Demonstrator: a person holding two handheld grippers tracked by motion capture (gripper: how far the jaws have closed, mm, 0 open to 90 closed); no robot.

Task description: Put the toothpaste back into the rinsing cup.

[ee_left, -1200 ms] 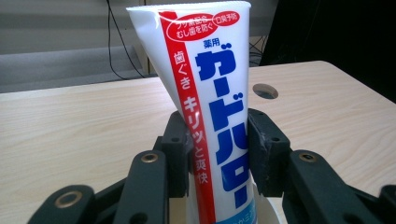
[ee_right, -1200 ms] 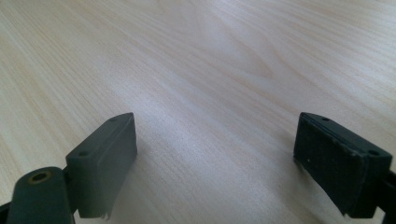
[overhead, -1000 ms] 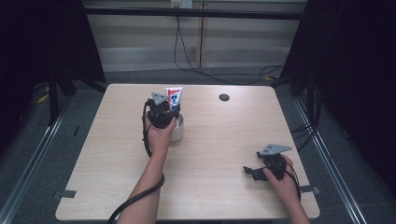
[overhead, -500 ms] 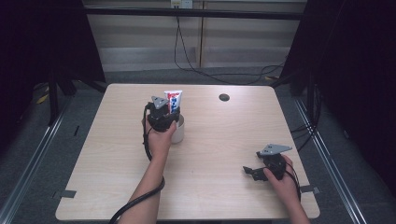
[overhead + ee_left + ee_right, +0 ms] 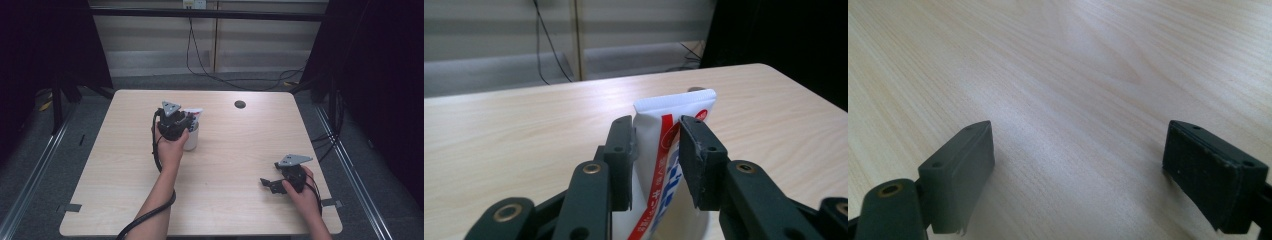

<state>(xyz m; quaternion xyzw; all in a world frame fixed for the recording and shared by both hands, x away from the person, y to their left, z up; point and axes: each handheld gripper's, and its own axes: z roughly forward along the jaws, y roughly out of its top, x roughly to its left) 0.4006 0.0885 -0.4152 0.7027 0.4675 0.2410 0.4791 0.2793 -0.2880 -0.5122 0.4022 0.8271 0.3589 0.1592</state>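
A white toothpaste tube (image 5: 194, 113) with red and blue print stands upright in a white cup (image 5: 190, 140) at the table's middle left. My left gripper (image 5: 187, 120) is shut on the tube's upper part. In the left gripper view the two jaws press the tube (image 5: 674, 107) from both sides, just below its flat crimped end, and the cup's rim (image 5: 701, 227) shows beneath. My right gripper (image 5: 265, 183) rests low over the table near the front right. It is open, with bare wood between its pads (image 5: 1078, 165).
The light wooden table (image 5: 235, 150) has a dark round grommet (image 5: 240, 104) near its far edge. Black curtains hang at both sides, and cables run down the wall behind. A cable trails from the left gripper along the forearm.
The tube has come down and now sits lower in the cup, with the left gripper still on it. The right gripper has stayed in place.
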